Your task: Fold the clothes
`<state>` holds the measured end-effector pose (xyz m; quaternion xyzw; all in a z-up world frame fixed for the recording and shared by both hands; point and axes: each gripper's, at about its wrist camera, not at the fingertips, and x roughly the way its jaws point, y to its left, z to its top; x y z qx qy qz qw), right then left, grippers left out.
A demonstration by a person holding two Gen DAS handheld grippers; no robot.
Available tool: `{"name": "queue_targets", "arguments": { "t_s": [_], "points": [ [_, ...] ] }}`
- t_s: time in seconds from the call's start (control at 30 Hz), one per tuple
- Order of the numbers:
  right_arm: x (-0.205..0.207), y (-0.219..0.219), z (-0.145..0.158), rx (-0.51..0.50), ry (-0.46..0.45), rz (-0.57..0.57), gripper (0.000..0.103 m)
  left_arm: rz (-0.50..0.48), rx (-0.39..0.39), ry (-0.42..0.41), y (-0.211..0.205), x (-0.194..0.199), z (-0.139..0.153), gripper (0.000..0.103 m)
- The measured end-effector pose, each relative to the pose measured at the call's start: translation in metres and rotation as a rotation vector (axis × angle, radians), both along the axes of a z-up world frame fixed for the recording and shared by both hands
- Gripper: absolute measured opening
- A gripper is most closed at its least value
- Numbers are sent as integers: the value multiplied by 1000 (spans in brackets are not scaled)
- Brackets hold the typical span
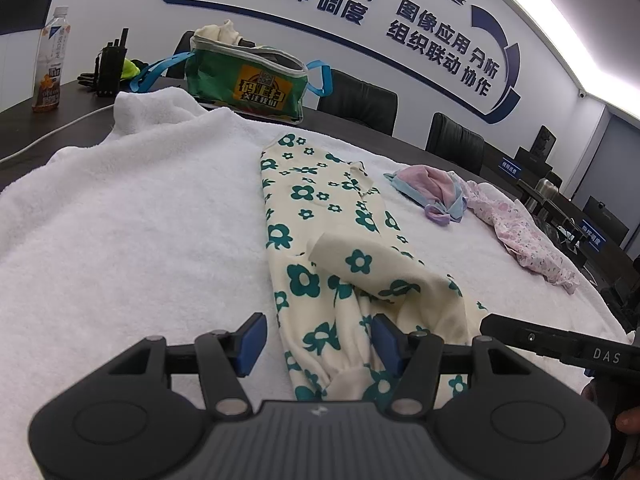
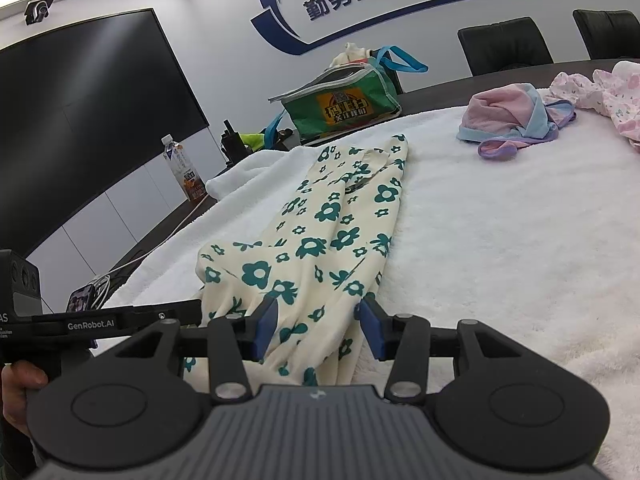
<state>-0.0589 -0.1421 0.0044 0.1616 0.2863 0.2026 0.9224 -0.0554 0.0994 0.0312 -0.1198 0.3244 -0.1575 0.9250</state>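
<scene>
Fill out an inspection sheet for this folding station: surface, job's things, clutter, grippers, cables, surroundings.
Surface: a white fleece blanket covers the dark table.
Job's things: a cream flowered garment lies lengthwise in the middle, one sleeve folded across it; a pink and blue garment and a pink print garment lie bunched beyond it.
Clutter: a green bag with cloth inside, a drink bottle, a black radio.
Grippers: the left gripper and right gripper both stand open over the flowered garment's near end, pads not pressing the cloth.
Cables: a white cable runs along the table edge.
Surroundings: black chairs, a dark wall screen, a lettered wall.
</scene>
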Motion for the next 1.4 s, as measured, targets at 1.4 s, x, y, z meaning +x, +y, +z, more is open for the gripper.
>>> {"name": "queue_targets", "arguments": {
  "t_s": [1.4],
  "points": [
    [21,29,3,-51,-41,79,11,1,-88,59,-7,23,1,53]
  ]
}}
